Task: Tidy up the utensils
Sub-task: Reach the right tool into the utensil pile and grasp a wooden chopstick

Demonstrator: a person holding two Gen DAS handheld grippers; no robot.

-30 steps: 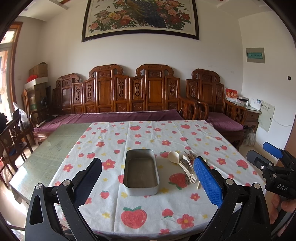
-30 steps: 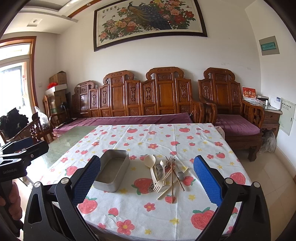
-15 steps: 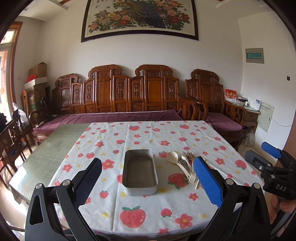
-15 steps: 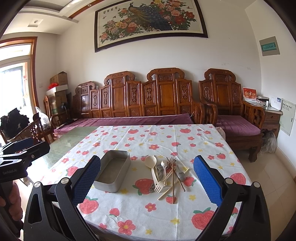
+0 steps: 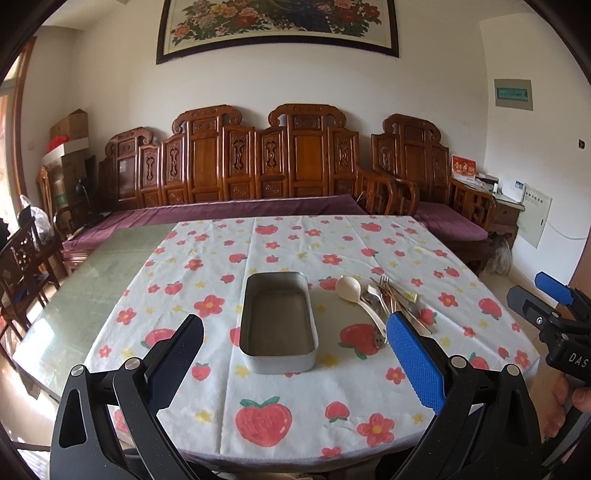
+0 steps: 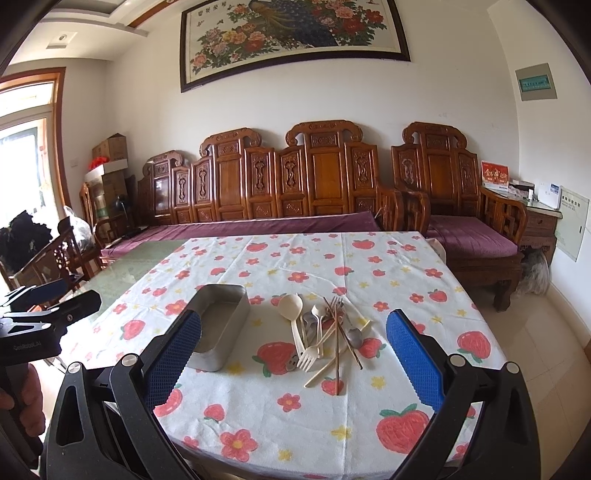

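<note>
Two handheld grippers hover at the near edge of a table covered with a strawberry-print tablecloth (image 5: 280, 240). The left gripper (image 5: 295, 354) fills the bottom of its own view, its fingers spread wide and holding nothing. Between them, in the middle of the frame, sits an empty rectangular metal tin (image 5: 279, 323) with rounded corners, its long side running away from the camera.

Just right of the tin lies a loose heap of utensils (image 5: 384, 302): a cream plastic spoon (image 5: 349, 288) nearest the tin, with metal cutlery and thin sticks behind it, partly hidden by the blue pad of the gripper's right-hand finger.

In the right wrist view, the right gripper (image 6: 293, 350) also stands wide open and empty, at the bottom of the frame. The heap sits in the centre of that view, and there a cream fork (image 6: 309, 356), pale and dark chopsticks (image 6: 338, 343) and small metal spoons (image 6: 317, 314) lie crossed over one another. The tin is at centre left, partly behind the left-hand finger.

A carved wooden bench (image 6: 295, 184) with purple cushions lines the far wall, under a framed floral painting (image 6: 295, 33) at the top of the frame.
</note>
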